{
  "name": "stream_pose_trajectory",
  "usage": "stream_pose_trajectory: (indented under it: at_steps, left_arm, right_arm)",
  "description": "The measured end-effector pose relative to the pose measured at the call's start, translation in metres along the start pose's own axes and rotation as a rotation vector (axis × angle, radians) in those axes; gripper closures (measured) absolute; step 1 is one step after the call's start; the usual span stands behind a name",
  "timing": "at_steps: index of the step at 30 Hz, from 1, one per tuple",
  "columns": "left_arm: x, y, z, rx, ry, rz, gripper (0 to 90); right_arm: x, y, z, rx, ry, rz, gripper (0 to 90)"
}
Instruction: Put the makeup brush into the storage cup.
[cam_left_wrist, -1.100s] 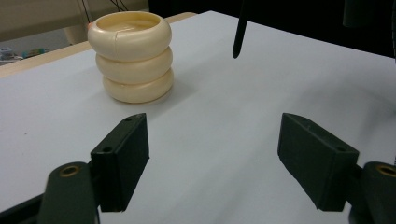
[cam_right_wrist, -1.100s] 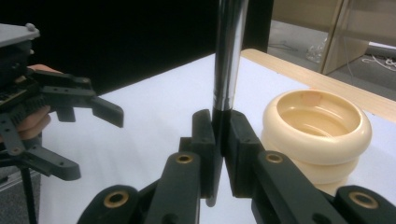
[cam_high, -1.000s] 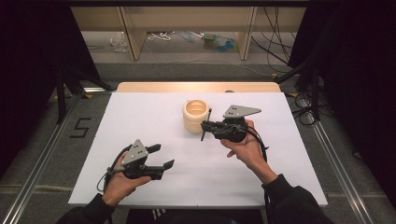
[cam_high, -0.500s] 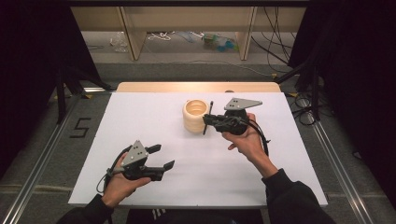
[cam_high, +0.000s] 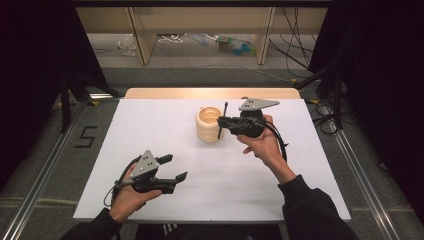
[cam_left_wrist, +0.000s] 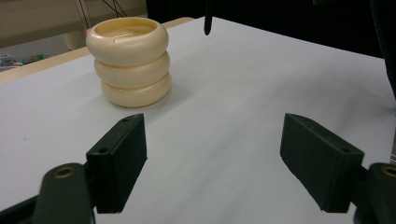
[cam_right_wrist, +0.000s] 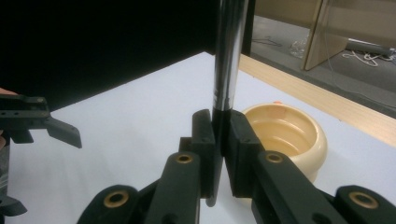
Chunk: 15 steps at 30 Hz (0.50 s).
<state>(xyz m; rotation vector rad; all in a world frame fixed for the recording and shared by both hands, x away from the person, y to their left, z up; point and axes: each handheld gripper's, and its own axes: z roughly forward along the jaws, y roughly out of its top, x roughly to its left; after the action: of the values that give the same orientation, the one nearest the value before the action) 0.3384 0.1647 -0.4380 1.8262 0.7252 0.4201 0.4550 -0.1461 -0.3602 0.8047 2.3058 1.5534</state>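
A cream pen holder (cam_high: 208, 124) shaped like three stacked rings stands on the white table (cam_high: 300, 165), its hollow mouth up. My right gripper (cam_high: 222, 122) hovers just right of it, shut on a slim black and silver pen (cam_high: 224, 114) held upright. In the right gripper view the jaws (cam_right_wrist: 220, 140) clamp the pen (cam_right_wrist: 229, 56) low on its shaft, with the holder (cam_right_wrist: 285, 130) right behind. My left gripper (cam_high: 172, 167) rests near the front left, open and empty. Its own view (cam_left_wrist: 219, 158) looks at the holder (cam_left_wrist: 130, 60) and the pen's tip (cam_left_wrist: 207, 18).
A wooden strip (cam_high: 210, 93) borders the table's far edge. Beyond it stand shelf legs (cam_high: 142, 40), with cables on the floor. Dark curtains close both sides. Metal rails (cam_high: 45, 165) run along the table.
My right hand has lifted the pen a little and carried it farther back, level with the holder's rim. The left gripper has stayed put.
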Motion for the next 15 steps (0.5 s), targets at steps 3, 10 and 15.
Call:
stream_pose_trajectory:
  at_steps: [3, 10, 15]
  left_arm:
    - [0.000, 0.000, -0.001, 0.004, 0.006, 0.000, 22.9]
    - [0.000, 0.000, 0.000, 0.000, 0.006, -0.005, 22.7]
    - [0.000, 0.000, 0.000, -0.006, 0.005, 0.000, 22.7]
  right_arm:
    - [-0.002, 0.002, 0.000, 0.003, -0.007, -0.003, 83.9]
    - [-0.010, 0.007, 0.003, 0.009, -0.022, 0.000, 83.9]
    - [-0.015, 0.012, 0.005, 0.001, -0.029, -0.003, 83.9]
